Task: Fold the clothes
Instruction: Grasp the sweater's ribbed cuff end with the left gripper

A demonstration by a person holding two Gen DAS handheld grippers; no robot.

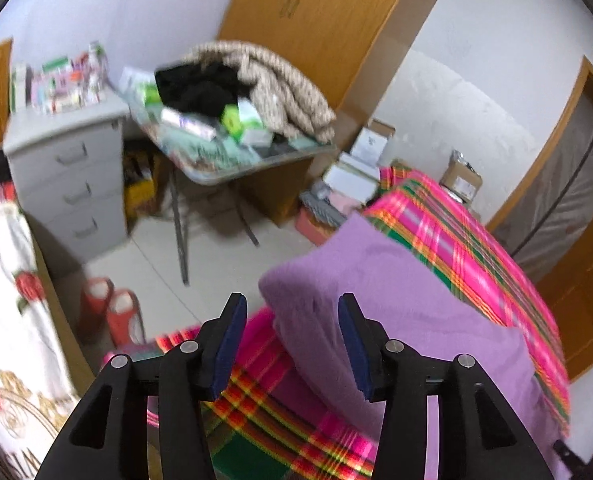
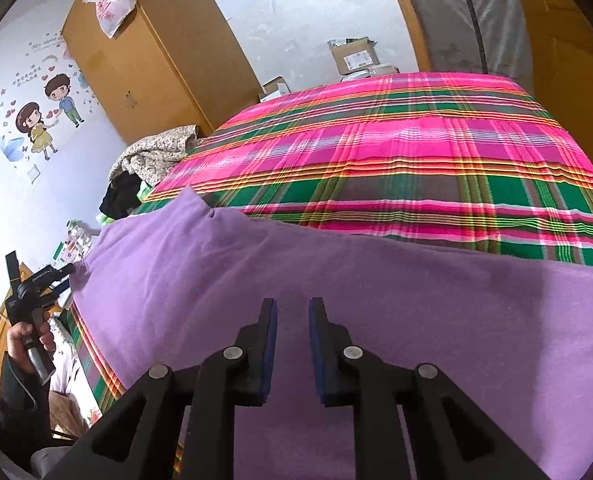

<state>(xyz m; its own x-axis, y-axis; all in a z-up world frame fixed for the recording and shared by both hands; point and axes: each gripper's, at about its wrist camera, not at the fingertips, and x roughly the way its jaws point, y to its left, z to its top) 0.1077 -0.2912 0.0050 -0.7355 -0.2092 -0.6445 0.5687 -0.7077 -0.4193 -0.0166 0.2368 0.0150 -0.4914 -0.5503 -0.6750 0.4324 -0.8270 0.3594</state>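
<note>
We have the bed point(image 2: 396, 148) filling most of both views, covered in a bright plaid sheet of pink, green and orange stripes, flat-woven and pulled fairly smooth. On its near edge lies the purple garment point(image 2: 336, 292), a soft matte knit spread wide, its left corner running out to the bed's corner and beginning to droop over it.

Our left gripper point(image 1: 292, 312) hovers at that corner with its jaws standing well apart; the cloth sits between and below the blue pads, but nothing is pinched. Our right gripper point(image 2: 292, 316) hangs over the middle of the garment with only a narrow gap between its jaws, and no fabric is caught there either, as far as we can see.

What could go wrong, in our judgement: the overhanging corner may slide off toward the floor, since the knit looks limp. A grab at it may also pick up the plaid sheet underneath and drag it into the fold. With the right jaws so close together, a thick doubled hem might not enter cleanly, leaving an uneven crease
</note>
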